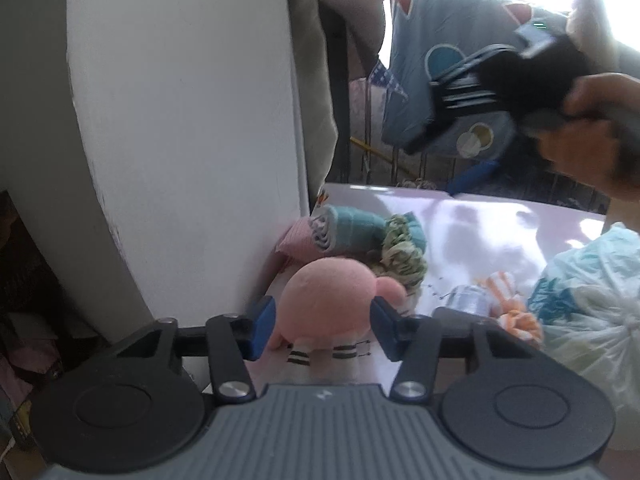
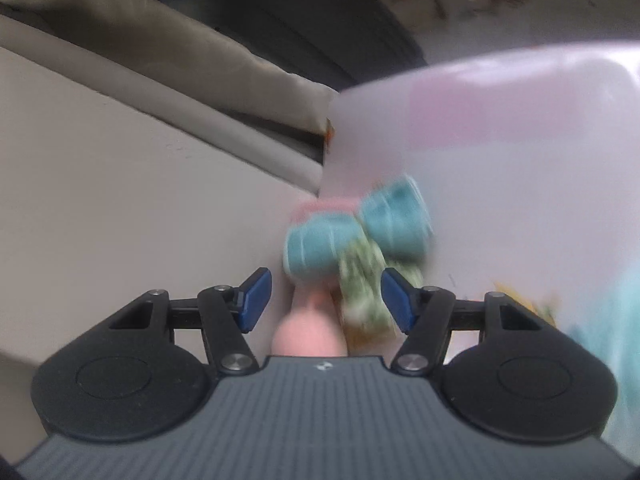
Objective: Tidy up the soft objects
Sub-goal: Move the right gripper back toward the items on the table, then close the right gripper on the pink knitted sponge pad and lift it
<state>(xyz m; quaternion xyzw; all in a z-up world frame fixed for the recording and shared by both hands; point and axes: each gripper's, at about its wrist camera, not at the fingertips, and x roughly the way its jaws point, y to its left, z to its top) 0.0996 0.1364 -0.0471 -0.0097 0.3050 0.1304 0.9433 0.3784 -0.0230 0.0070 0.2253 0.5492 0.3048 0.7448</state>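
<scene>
A pink plush toy [image 1: 332,300] with striped legs lies on the pale table [image 1: 480,232] by the white wall. My left gripper [image 1: 322,326] is open, its blue pads on either side of the plush, not touching it. Behind the plush lie a rolled teal towel [image 1: 344,228], a pink cloth [image 1: 296,236] and a green-white frilly cloth [image 1: 404,256]. My right gripper [image 2: 325,304] is open and empty; its view is blurred, above the teal rolls [image 2: 360,228], the green cloth [image 2: 364,292] and the pink plush [image 2: 308,328]. It shows held high in the left wrist view [image 1: 496,92].
A white wall [image 1: 180,120] stands close on the left. A knotted plastic bag [image 1: 592,300] sits at the right of the table. An orange-white cloth [image 1: 512,304] and a small grey roll [image 1: 468,300] lie beside it. Hanging laundry [image 1: 440,60] is behind the table.
</scene>
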